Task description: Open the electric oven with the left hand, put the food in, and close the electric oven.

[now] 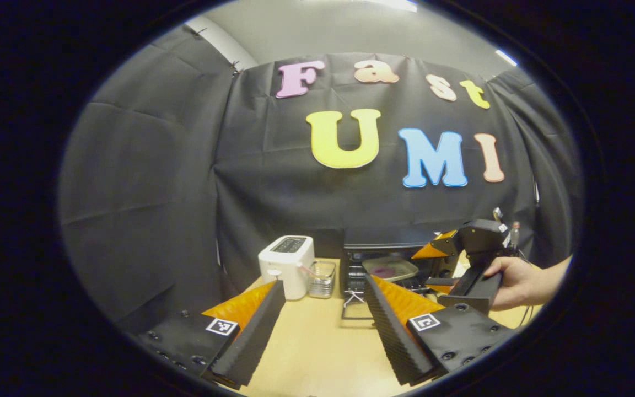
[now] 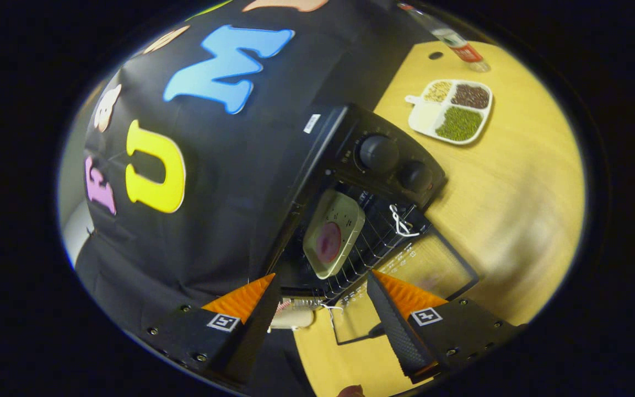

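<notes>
Item: tray of food point(image 2: 333, 234) set on the open oven point(image 2: 372, 182) rack, door down; your left gripper point(image 1: 323, 309) and right gripper point(image 2: 320, 303) fingers wide, empty, free to close it.

white toaster point(image 1: 287, 264) | clear glass container point(image 1: 322, 279) just beside it | divided dish of grains point(image 2: 453, 110) | bottle point(image 2: 461, 48) | wooden table point(image 1: 317, 347)

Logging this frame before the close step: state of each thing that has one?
oven door: open, folded down flat
food tray: inside the oven, on the rack
left gripper: open, holding nothing
right gripper: open, holding nothing
divided dish: filled, on the table
</notes>
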`<state>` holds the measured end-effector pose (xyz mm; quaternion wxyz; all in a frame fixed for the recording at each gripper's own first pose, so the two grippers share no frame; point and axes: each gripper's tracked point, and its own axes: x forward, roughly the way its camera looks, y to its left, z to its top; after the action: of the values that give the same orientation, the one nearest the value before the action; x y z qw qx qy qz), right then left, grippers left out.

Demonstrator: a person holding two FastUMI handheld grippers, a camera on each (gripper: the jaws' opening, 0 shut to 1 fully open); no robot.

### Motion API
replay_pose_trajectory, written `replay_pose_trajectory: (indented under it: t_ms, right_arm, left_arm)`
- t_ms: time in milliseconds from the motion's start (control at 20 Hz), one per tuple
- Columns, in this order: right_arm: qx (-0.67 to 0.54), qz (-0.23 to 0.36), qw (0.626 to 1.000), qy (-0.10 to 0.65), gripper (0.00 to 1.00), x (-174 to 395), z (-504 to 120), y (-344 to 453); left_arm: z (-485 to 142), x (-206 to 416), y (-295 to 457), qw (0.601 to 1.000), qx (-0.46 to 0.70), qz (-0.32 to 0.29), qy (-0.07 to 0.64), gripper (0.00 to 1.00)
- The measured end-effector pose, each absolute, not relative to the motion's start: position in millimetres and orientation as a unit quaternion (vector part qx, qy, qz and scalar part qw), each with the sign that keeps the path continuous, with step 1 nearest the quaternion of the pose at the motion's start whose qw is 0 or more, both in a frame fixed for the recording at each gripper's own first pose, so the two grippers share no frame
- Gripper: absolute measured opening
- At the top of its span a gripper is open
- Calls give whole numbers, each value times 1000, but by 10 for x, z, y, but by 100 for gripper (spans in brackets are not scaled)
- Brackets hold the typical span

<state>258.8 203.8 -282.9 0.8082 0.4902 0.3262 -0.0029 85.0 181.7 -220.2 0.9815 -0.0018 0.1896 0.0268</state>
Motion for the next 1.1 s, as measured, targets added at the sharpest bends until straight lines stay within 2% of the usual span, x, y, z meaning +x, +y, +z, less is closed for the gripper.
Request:
replay_pose_trajectory:
  t_ms: [50, 100, 200, 250, 300, 350, 550, 650, 700, 1100]
  right_arm:
    - [467, 10, 824, 320, 97, 2504, -2746, 1976]
    - [445, 21, 839, 314, 97, 2415, -2662, 1908]
    - [405, 34, 862, 304, 97, 2245, -2556, 1773]
    - [385, 37, 872, 299, 97, 2177, -2507, 1691]
    - [364, 36, 884, 292, 97, 2104, -2458, 1587]
    - [345, 35, 894, 283, 97, 2040, -2416, 1479]
    - [273, 31, 926, 259, 97, 1789, -2273, 1138]
    - [241, 20, 937, 252, 97, 1688, -2253, 967]
    - [226, 11, 942, 248, 97, 1664, -2266, 869]
    - [107, -49, 975, 187, 97, 1461, -1949, 279]
  left_arm:
    - [-2245, 871, 1740, 981, -8, 18, 194, 90]
    - [-2296, 885, 1653, 980, -14, 9, 198, 100]
    - [-2397, 903, 1500, 978, -22, -8, 206, 100]
    - [-2464, 913, 1422, 977, -24, -17, 210, 97]
    - [-2540, 928, 1351, 975, -27, -25, 217, 100]
    - [-2636, 927, 1290, 973, -30, -33, 224, 97]
    - [-2951, 985, 1039, 964, -47, -53, 256, 100]
    - [-3112, 1023, 913, 959, -53, -64, 269, 97]
    - [-3197, 1048, 853, 956, -57, -70, 278, 100]
    - [-4025, 1193, 531, 927, -70, -96, 356, 98]
